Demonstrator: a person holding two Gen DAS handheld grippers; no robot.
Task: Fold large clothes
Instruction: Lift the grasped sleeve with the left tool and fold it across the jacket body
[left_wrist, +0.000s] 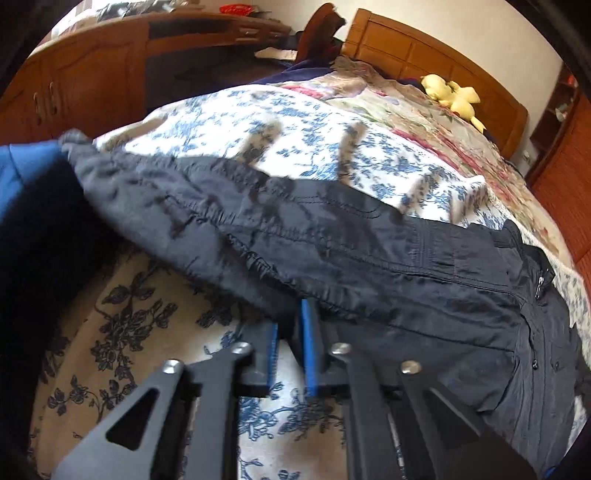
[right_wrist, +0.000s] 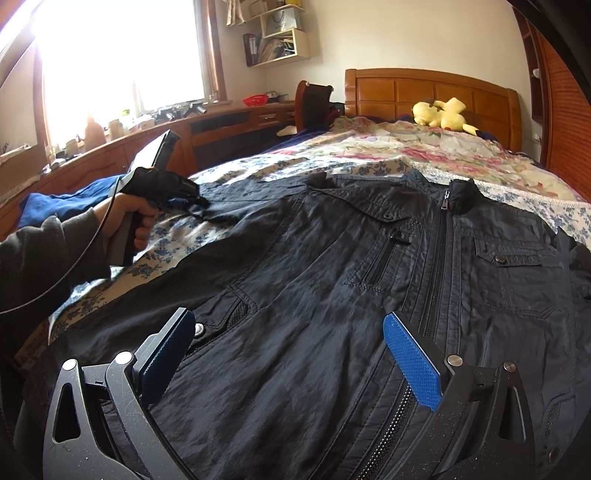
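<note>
While the jacket lies face up across the bed, zipped to its stand collar, its black fabric shows a fine crinkle with a dull sheen. Snap-flap chest pockets, a short zip pocket and ribbed stitching flank the central zipper. One sleeve stretches out sideways over the blue-and-white floral sheet, its seam puckered and gathered. The left gripper has its blue ribbed pads nearly pressed together at the sleeve's lower edge, which drapes over their tips; whether cloth sits between them cannot be told from the left view. In the right view, the left hand holds that gripper at the sleeve end. The right gripper hovers over the jacket's lower front with its pads spread wide apart. A yellow plush toy rests against the panelled wooden headboard.
</note>
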